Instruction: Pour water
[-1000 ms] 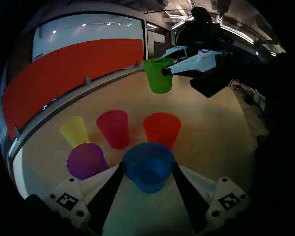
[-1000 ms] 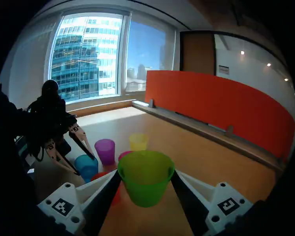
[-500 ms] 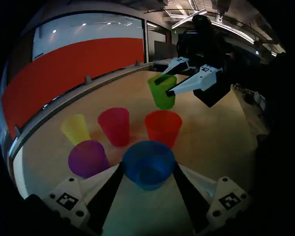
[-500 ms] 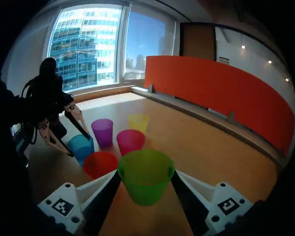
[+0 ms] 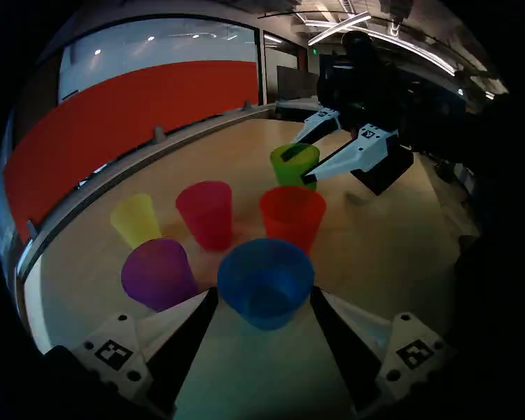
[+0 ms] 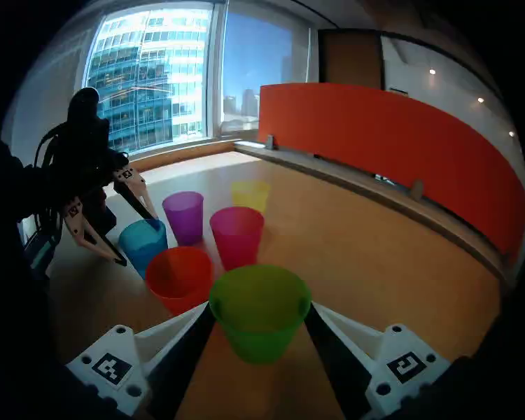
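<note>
Green cup (image 6: 260,332): right hand-held gripper (image 6: 260,308) is pinching its wall; left hand-held gripper (image 5: 262,294) is pinching blue cup (image 5: 264,273). Light, thin plastic, seemingly flexible; a gentle mid-wall hold suits.

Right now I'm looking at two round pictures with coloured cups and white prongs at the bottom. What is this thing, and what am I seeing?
There is no robot here. A person holds a two-finger gripper in each hand, and a fisheye camera rides on each one, looking forward along its fingers. The white prongs at the bottom of each picture are those fingers.

In the left gripper view, the left gripper is closed on a blue cup. In the right gripper view, the right gripper is closed on a green cup. Each view also catches the other gripper farther off.

On the wooden table stand four more cups: a red cup, a pink cup, a purple cup and a yellow cup. I cannot tell whether any cup holds water.
</note>
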`<state>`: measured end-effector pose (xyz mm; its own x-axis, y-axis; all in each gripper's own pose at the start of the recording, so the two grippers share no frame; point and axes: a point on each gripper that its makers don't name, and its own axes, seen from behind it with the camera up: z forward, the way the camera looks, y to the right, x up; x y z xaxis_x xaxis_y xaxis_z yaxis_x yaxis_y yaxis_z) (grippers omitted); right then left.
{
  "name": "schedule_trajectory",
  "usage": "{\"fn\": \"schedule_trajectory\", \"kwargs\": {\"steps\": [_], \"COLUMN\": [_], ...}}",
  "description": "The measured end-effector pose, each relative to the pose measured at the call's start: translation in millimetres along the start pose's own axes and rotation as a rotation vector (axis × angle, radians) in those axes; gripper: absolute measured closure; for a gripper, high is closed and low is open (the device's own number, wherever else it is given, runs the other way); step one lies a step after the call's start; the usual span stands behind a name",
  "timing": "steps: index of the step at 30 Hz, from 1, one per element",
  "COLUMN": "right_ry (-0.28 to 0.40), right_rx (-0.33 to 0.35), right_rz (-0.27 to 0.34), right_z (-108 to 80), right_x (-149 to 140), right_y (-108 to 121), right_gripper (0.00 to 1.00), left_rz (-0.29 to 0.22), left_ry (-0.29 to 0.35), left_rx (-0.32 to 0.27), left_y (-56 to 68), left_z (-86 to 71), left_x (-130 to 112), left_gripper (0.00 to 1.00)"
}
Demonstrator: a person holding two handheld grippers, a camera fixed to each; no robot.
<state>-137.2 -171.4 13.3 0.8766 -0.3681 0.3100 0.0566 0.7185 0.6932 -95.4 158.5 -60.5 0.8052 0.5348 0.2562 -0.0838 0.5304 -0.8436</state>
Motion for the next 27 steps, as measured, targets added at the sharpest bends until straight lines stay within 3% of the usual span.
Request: {"fn": "schedule_trajectory", "kwargs": {"steps": [18,27], "right_ry": [-0.022,-0.034], "right_rx": [0.001,-0.010], "right_rz": [0.016,0.011], "right_z": [3.0,-0.8], "right_x": [-21.3,-29.0], "right_y": [-3.1,-2.7], "right_gripper": [0.09,0.07], "left_rz": [-0.050,-0.074], "left_ry": [0.003,0.002], "left_rx": [0.045,0.051], "left_y": [1.2,1.0], "left_z": [-17.8,-19.4], "left_x": [-12.7,-14.0], "left_gripper": [0.02,0.02]}}
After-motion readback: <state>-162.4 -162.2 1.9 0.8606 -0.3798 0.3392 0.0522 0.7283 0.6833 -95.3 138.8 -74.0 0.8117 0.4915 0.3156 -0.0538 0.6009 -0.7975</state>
